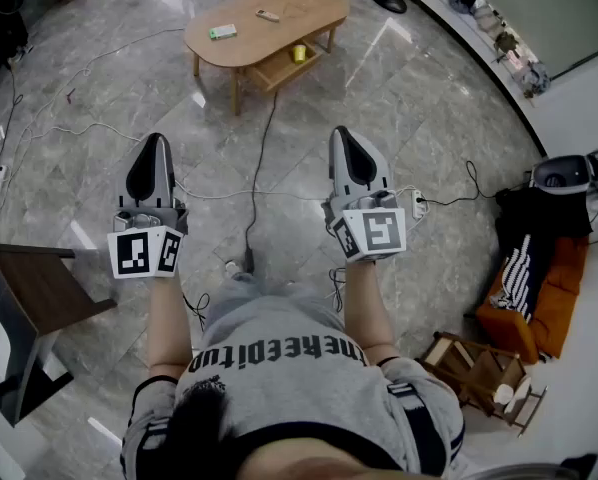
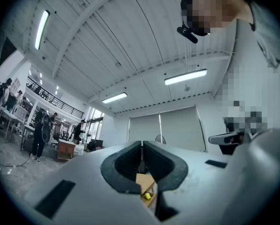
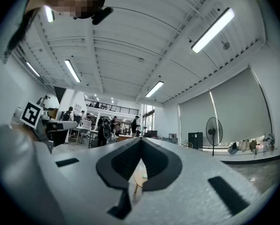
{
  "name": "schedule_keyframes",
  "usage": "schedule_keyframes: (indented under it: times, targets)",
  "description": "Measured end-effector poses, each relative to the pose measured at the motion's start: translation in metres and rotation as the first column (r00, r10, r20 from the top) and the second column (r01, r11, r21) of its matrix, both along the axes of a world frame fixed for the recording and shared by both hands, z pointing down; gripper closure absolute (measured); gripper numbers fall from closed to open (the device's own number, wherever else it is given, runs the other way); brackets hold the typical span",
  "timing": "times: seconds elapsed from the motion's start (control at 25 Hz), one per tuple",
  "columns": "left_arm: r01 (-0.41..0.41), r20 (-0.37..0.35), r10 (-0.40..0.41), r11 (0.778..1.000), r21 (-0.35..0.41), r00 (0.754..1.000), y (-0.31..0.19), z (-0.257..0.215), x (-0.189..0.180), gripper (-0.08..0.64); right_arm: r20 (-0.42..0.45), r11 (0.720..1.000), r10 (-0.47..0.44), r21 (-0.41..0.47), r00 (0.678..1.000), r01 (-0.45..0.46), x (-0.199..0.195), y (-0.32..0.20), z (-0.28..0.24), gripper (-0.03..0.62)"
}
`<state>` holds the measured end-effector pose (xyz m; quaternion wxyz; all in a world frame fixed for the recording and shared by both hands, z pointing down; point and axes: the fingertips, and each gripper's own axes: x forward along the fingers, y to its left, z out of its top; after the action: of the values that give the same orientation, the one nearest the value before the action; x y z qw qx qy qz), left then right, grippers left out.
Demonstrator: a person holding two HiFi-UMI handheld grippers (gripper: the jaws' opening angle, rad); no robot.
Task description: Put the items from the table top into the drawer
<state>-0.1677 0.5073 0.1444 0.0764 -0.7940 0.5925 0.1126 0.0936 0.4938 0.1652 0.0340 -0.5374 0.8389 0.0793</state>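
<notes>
Both tongs are empty and well short of the desk [image 1: 309, 23]. The left tongs [image 1: 155, 140] and the right tongs [image 1: 341, 132] are each closed tip to tip with nothing between them, as each one's own view confirms.

The things to put away lie on the desk top: a green packet [image 1: 222, 32] near its left end and a small flat thing [image 1: 268, 15] nearer its middle. A yellow thing [image 1: 299, 54] sits on the lower shelf under the desk. No drawer can be made out from here.

The nearest hazard is the floor. A dark cable [image 1: 259, 158] runs from the desk straight back toward the person, and pale cords cross the floor to the left of the desk, so a walk-up with eyes on the tongs could catch a foot.

At the desk, both things look low and flat. Tongs brought in closed, or opened late, would likely push them along the top or off its edge. Picking one up before the drawer is found and opened would leave one pair of tongs occupied.
</notes>
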Motion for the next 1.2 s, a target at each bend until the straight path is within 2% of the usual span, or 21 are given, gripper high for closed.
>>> schedule_keyframes:
  times: [0.4,0.8,1.2]
  targets:
    - [-0.013,-0.024,0.013,1.000,0.019,1.000,-0.009,-0.006,-0.016,0.546,-0.001,1.000,0.009,0.014,1.000,-0.009,-0.016,-0.009,-0.005,0.591]
    - [-0.055,-0.001,0.055,0.998,0.038,0.998,-0.027,-0.005,-0.042,0.546,0.038,0.998,0.049,0.022,0.998,-0.050,-0.036,-0.024,0.000,0.591]
    - [-0.068,-0.012,0.069,0.997,0.026,0.998,-0.083,0.005,-0.047,0.548,0.027,1.000,0.029,-0.002,0.999,-0.029,-0.047,-0.077,0.012,0.590]
